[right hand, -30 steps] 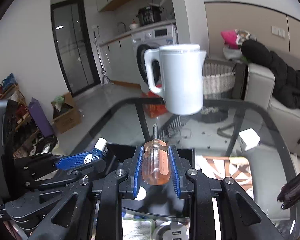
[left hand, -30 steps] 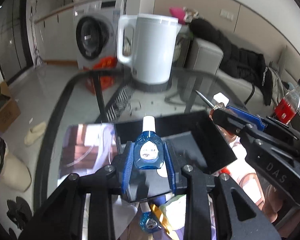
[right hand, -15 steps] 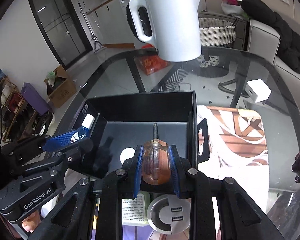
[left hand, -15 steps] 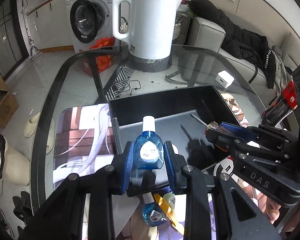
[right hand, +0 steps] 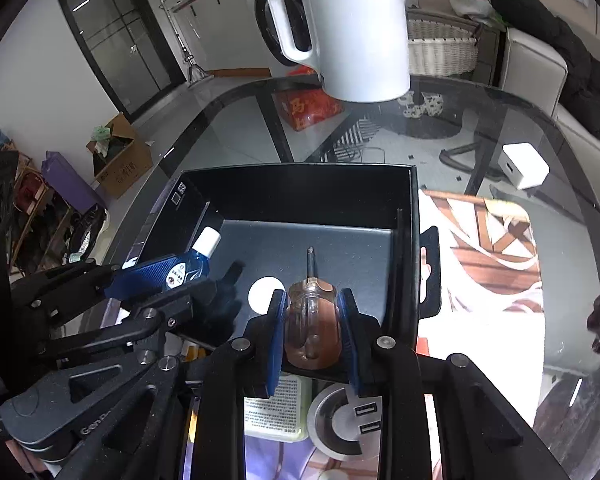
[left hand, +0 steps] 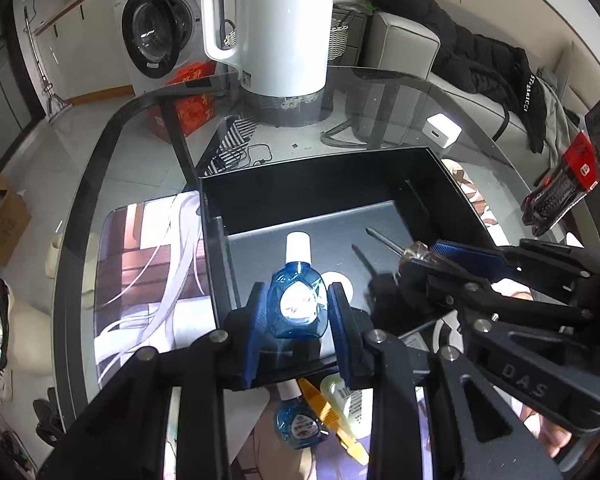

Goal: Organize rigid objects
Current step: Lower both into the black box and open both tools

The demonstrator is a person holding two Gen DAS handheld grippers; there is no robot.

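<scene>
My left gripper point(left hand: 298, 312) is shut on a blue bottle with a white cap point(left hand: 297, 300) and holds it over the near edge of the open black box point(left hand: 320, 192). My right gripper point(right hand: 310, 320) is shut on an amber-handled screwdriver point(right hand: 310, 320), its shaft pointing into the same box point(right hand: 300, 188). Each gripper shows in the other's view: the right gripper with the screwdriver point(left hand: 416, 254), the left gripper with the bottle point(right hand: 188, 268). A second blue bottle point(left hand: 298, 426) lies on the table below the box.
A white kettle point(left hand: 280, 28) stands at the back of the glass table point(left hand: 100, 148). A white charger point(left hand: 442, 132) lies at the right. A yellow item point(left hand: 324, 412), a pale tube point(left hand: 342, 396), a USB hub point(right hand: 350, 420) and a labelled box point(right hand: 276, 412) lie near the front. A red-black pack point(left hand: 560, 188) is at far right.
Both grippers have moved forward and tilted down over the black box, still holding the bottle and the screwdriver. The box now fills the middle of both views.
</scene>
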